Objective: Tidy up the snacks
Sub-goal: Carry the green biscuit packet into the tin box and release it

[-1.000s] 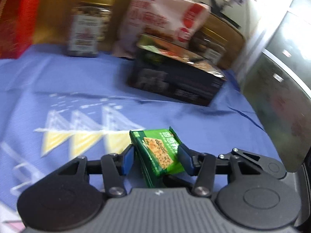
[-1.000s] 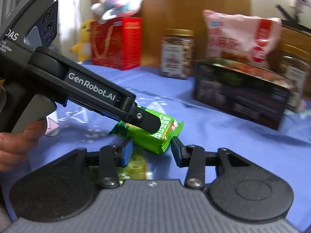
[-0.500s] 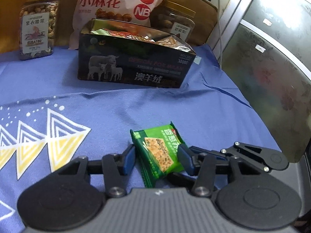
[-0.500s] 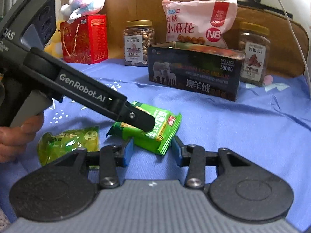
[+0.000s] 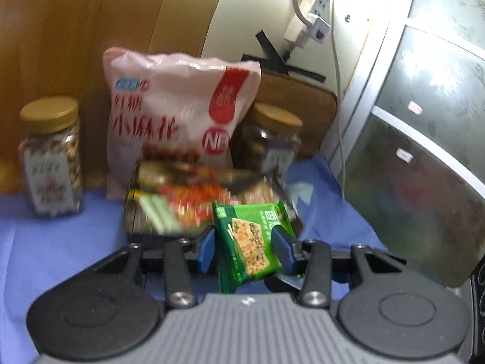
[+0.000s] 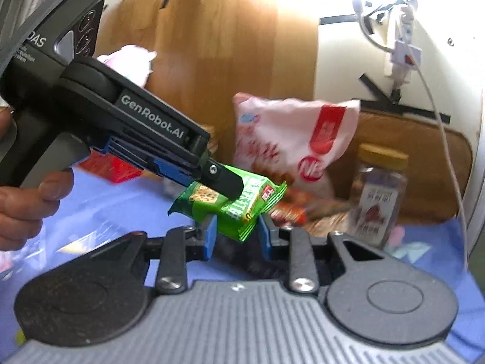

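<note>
The green cracker packet (image 5: 248,239), printed with a seeded cracker, hangs above the blue desk (image 5: 60,242), just before the open snack box (image 5: 188,200) at twelve o'clock. Both the left gripper (image 5: 245,244) and right gripper (image 6: 236,232) have just been closing, fingers pinching it.

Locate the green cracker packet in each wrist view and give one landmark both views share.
Left wrist: green cracker packet low centre, between that gripper's blue pads.
Right wrist: packet centre, held off the cloth by both grippers.
Shared landmark: pink snack bag standing behind.
</note>
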Motion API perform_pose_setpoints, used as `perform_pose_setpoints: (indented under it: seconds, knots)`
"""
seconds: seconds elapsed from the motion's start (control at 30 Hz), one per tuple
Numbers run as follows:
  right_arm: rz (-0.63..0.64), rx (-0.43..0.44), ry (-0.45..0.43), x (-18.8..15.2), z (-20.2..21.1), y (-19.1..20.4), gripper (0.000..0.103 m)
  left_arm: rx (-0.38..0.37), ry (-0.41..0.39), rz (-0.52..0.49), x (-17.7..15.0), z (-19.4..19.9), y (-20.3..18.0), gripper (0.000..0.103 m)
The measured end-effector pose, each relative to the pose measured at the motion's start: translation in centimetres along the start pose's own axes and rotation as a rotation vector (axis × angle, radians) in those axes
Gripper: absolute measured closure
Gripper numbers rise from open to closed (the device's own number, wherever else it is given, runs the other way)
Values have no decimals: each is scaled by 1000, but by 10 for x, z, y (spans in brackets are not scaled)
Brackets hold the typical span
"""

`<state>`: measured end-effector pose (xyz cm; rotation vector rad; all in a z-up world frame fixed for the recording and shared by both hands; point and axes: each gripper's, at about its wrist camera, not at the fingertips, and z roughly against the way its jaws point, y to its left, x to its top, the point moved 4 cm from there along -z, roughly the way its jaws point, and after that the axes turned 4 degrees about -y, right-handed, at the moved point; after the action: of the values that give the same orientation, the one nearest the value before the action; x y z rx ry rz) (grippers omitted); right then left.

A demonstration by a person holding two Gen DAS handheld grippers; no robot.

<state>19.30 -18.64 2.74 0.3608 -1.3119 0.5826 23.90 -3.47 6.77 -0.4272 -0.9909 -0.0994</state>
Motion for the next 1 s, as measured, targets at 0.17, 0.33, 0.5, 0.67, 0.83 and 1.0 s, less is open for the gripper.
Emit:
perform_pose_setpoints:
  seconds: [0.17, 0.33, 0.5, 0.67, 0.83, 1.0]
  knots:
    - [-20, -46, 18, -1, -33, -27, 70, 13, 19, 5, 12, -46, 3, 62]
    - [-48, -121, 11, -13, -52, -44, 61, 54, 38, -3, 9, -84, 9, 64]
    - [-24, -209, -18, -20, -50, -50, 44, 122, 27, -39, -2, -106, 8, 61]
    - [-27, -206, -52, -23, -42, -50, 43, 144, 21, -35, -6, -95, 7, 61]
    - [26, -178, -71, -24, -38, -37, 42, 170, -46, -39, -8, -56, 1, 56]
    - [21, -133, -51, -23, -33, -24, 41, 252, -60, -63, -22, -19, 2, 55]
